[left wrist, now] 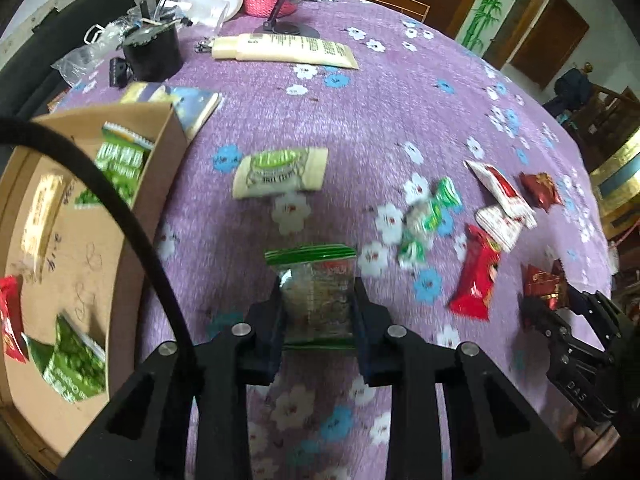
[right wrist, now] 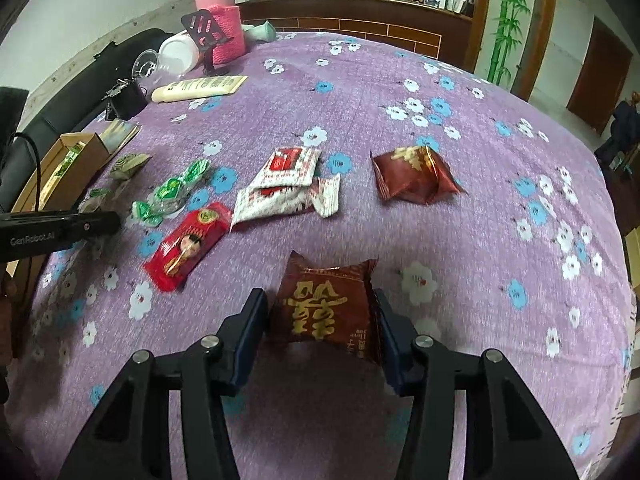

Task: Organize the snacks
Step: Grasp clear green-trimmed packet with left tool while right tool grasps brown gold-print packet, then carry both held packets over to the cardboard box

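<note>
My left gripper (left wrist: 317, 300) is shut on a clear snack packet with green edges (left wrist: 316, 280), held above the purple cloth. A cardboard box (left wrist: 80, 216) at the left holds green and red snack packs. A beige and green packet (left wrist: 280, 172) lies ahead. My right gripper (right wrist: 322, 312) is shut on a dark red packet with gold characters (right wrist: 326, 308); it also shows in the left wrist view (left wrist: 548, 292). On the cloth lie a red packet (right wrist: 188, 244), two white and red packets (right wrist: 280, 188), green candies (right wrist: 168, 196) and another dark red packet (right wrist: 412, 176).
The flowered purple tablecloth (right wrist: 400, 80) covers the table. At the far left stand a cream tube (left wrist: 284, 50), a black cup (left wrist: 152, 54), a pink knitted jar cover (right wrist: 226, 28), a phone stand (right wrist: 208, 40) and a white tub (right wrist: 178, 54). A booklet (left wrist: 192, 106) lies beside the box.
</note>
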A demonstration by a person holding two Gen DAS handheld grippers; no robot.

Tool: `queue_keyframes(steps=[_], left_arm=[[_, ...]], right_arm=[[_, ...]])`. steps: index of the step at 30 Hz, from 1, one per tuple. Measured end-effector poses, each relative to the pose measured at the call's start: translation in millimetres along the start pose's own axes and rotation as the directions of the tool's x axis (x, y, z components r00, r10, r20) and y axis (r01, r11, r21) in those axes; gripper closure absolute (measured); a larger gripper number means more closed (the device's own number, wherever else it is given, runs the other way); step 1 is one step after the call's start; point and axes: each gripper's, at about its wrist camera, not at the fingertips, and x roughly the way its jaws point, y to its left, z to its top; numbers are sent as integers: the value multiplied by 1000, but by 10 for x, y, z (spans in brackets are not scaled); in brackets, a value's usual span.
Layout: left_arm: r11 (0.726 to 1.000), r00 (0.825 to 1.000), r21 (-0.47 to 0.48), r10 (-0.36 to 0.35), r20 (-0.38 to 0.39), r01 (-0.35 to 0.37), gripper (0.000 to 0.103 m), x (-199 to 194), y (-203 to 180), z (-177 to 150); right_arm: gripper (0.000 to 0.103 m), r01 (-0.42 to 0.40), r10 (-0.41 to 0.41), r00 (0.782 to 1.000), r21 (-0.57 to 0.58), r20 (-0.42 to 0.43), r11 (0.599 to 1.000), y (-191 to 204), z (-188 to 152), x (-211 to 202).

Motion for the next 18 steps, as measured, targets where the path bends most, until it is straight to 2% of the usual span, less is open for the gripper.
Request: queue_keyframes(steps=[4,8,18], left_arm=[[999,1000,37,-20,3,20,72,-91,26,-192],[995,1000,100,4,12,-5,72,-202,11,-443],[985,997,169,27,79,-40,72,-496,66,-1015]], right_arm=[[52,5,-5,1000,13,-4,1000,21,-136,-90],[52,3,-3,1000,35,-13,999,42,-299,-202],[52,13,-10,999,94,-31,996,220,-722,-501]])
